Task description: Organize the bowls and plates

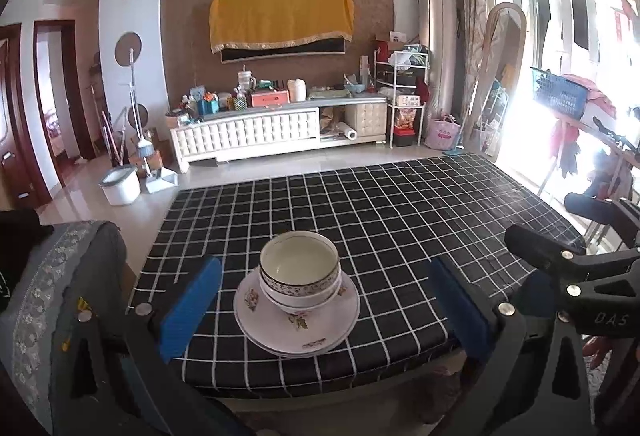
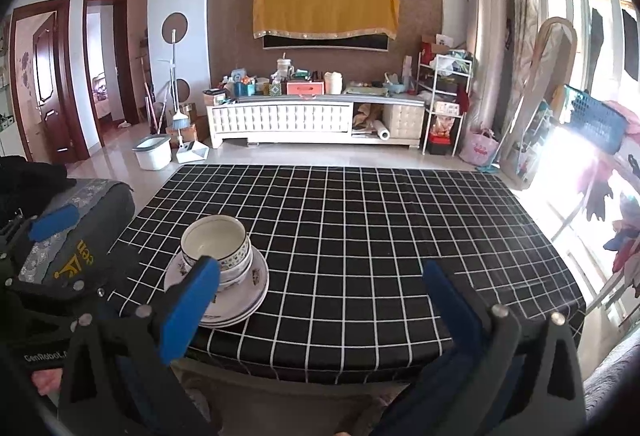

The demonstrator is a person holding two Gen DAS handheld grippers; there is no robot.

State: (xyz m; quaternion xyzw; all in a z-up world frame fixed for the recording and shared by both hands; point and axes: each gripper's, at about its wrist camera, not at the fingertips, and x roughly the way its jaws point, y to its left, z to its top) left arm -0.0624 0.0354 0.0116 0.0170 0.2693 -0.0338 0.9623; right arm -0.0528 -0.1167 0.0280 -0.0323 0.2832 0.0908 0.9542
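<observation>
Stacked white bowls point(image 1: 300, 272) with patterned rims sit on stacked white flowered plates point(image 1: 296, 324) near the front edge of a table with a black checked cloth point(image 1: 400, 220). My left gripper point(image 1: 324, 300) is open and empty, its blue pads either side of the stack and short of it. In the right wrist view the bowls point(image 2: 218, 246) and plates point(image 2: 236, 300) lie at the left. My right gripper point(image 2: 320, 296) is open and empty, to the right of the stack; its left pad point(image 2: 188, 312) overlaps the plates in view.
A grey upholstered seat point(image 1: 52, 276) stands left of the table. The right gripper's black body point(image 1: 580, 276) shows at the right of the left wrist view. A TV cabinet point(image 2: 316, 119), bucket point(image 2: 152, 153) and bright window point(image 2: 580, 95) lie beyond the table.
</observation>
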